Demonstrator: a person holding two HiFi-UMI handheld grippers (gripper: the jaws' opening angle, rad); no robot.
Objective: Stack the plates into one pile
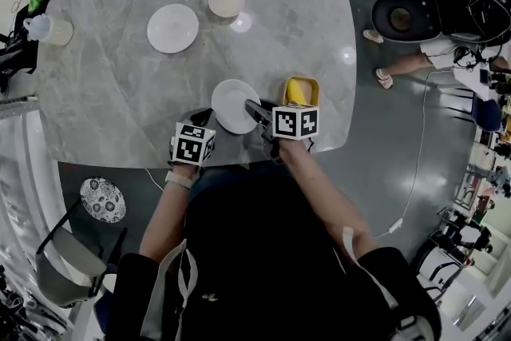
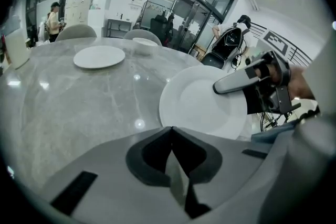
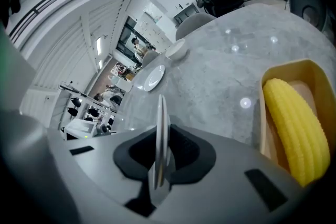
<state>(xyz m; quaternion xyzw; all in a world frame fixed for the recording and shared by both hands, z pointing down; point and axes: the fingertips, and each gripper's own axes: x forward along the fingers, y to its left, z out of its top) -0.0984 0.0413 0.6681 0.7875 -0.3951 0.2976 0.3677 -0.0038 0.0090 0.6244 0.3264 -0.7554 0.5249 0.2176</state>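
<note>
A white plate [image 1: 231, 104] lies near the table's front edge. My right gripper [image 1: 255, 109] is shut on its right rim; in the right gripper view the plate [image 3: 161, 123] stands edge-on between the pads. My left gripper [image 1: 206, 122] hovers just left of that plate, shut with nothing in it [image 2: 171, 129]. In the left gripper view the near plate [image 2: 199, 105] fills the middle, with a right gripper finger [image 2: 233, 81] laid over its rim. A second white plate [image 1: 172, 28] sits far left on the table, and a small white bowl [image 1: 227, 1] sits beyond it.
A yellow tray [image 1: 313, 84] holding a corn cob [image 1: 296, 92] stands right beside my right gripper. A mug [image 1: 48, 29] is at the table's far left edge. Chairs stand behind the table; a person's legs [image 1: 399, 64] are to the right.
</note>
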